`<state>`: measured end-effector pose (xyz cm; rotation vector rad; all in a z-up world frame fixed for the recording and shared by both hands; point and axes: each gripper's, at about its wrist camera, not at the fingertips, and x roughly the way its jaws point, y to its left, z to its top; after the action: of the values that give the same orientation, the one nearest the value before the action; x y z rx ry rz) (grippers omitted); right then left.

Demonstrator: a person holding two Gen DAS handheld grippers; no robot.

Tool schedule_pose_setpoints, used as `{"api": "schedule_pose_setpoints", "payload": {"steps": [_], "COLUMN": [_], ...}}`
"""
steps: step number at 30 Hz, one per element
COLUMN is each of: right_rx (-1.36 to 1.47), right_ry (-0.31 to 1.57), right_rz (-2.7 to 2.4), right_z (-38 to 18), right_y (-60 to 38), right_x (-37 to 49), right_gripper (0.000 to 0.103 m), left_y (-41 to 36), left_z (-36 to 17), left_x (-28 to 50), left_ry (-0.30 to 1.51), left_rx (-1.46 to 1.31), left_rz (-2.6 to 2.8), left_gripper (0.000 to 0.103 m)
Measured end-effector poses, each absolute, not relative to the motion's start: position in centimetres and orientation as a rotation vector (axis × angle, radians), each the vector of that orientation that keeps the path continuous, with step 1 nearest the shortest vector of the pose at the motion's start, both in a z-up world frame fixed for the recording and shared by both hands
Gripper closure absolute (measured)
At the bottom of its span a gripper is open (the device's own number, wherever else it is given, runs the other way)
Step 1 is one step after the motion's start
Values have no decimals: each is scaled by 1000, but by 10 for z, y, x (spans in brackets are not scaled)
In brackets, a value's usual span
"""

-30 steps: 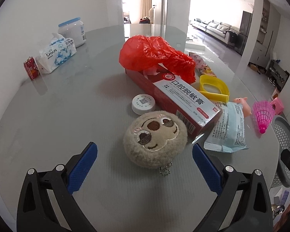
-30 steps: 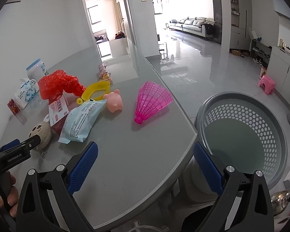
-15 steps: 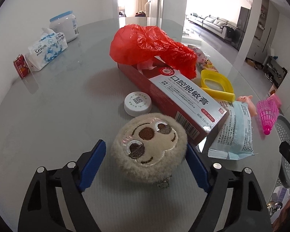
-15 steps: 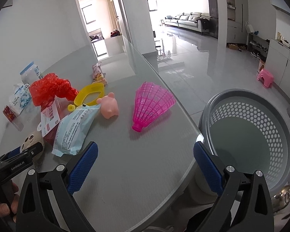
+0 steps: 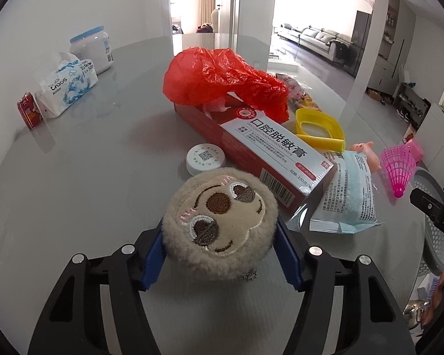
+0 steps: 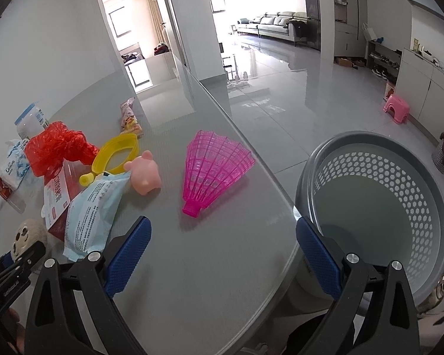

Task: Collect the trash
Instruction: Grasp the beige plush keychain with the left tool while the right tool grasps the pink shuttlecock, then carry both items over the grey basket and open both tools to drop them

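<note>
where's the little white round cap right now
In the left wrist view the white round cap lies flat on the grey table, centre frame, beside the left side of the red toothpaste box and just behind the plush sloth face.

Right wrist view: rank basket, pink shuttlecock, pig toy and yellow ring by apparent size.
1. Basket
2. Pink shuttlecock
3. Yellow ring and pig toy: look alike, unranked.
The basket sits nearer the camera.

A lived-in home. Beyond the grey surface [image 6: 210, 266], glossy floor tiles run to a long grey sofa [image 6: 269, 25] at the far wall of an open living room. Right of the sofa stand shoe shelves [image 6: 383, 62] and a pink stool [image 6: 396, 111]; left of it, a doorway [image 6: 133, 56] opens onto a curtained room.
</note>
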<state>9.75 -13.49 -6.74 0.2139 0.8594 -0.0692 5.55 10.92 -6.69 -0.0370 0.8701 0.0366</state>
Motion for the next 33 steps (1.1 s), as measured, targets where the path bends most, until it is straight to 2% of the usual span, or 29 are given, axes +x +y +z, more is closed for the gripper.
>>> {"api": "schedule_pose_setpoints", "payload": {"steps": [9, 11, 13, 15, 17, 19, 33], "right_rx": [205, 188, 166, 152, 142, 135, 200], "right_ry": [894, 899, 916, 932, 929, 925, 863], "right_rz": [-137, -148, -154, -150, -140, -127, -39], "right_z": [-76, -77, -79, -82, -82, -81, -55], "right_y": [-136, -135, -132, -130, -127, -126, -162], "right_x": [127, 134, 141, 146, 149, 149, 93], "right_gripper": [9, 12, 32, 47, 51, 65, 68], "left_y": [106, 105, 104, 103, 104, 104, 64], "left_z": [-54, -52, -51, -50, -49, -47, -29], "left_x": [48, 47, 48, 48, 46, 45, 38], "left_ry": [825, 821, 823, 824, 819, 815, 789], "left_rx": [-10, -13, -12, -9, -9, -8, 13], "left_rz": [37, 31, 25, 21, 18, 17, -93], "left_gripper": [40, 40, 40, 40, 40, 40, 40]}}
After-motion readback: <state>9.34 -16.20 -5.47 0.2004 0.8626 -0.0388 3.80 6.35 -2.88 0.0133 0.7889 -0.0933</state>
